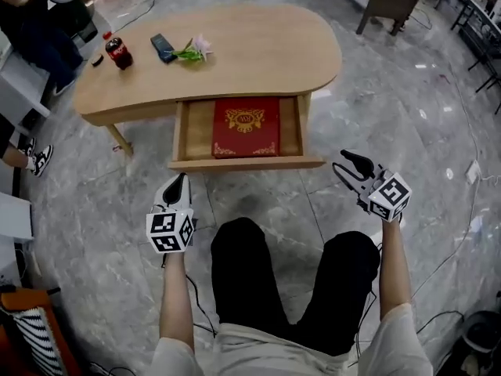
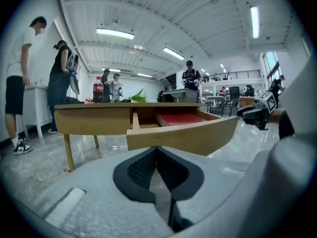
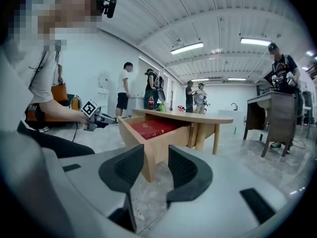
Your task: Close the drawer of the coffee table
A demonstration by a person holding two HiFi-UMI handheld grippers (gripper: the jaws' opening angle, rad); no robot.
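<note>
The drawer of the light wooden bench is standing pulled out toward the person, with its front panel well clear of the bench's edge. A flat red book with a gold emblem is lying inside and filling most of the drawer's floor.

The left claw is hovering just short of the drawer's left front corner and is not touching it. In the left gripper view its two dark pads are pressing together at the tips with nothing between them. The right claw is hanging off the drawer's right front corner, a little farther from the wood than the left one. In the right gripper view its pads are standing spread. The drawer's corner is showing beyond the gap, not inside it, so this claw is gripping nothing.

On the bench top, toward its left end, a cola bottle is standing upright. Near it a dark phone is lying flat, just beside a pale flower. The person's knees, in dark trousers, are showing between the two forearms above the grey marble floor.
</note>
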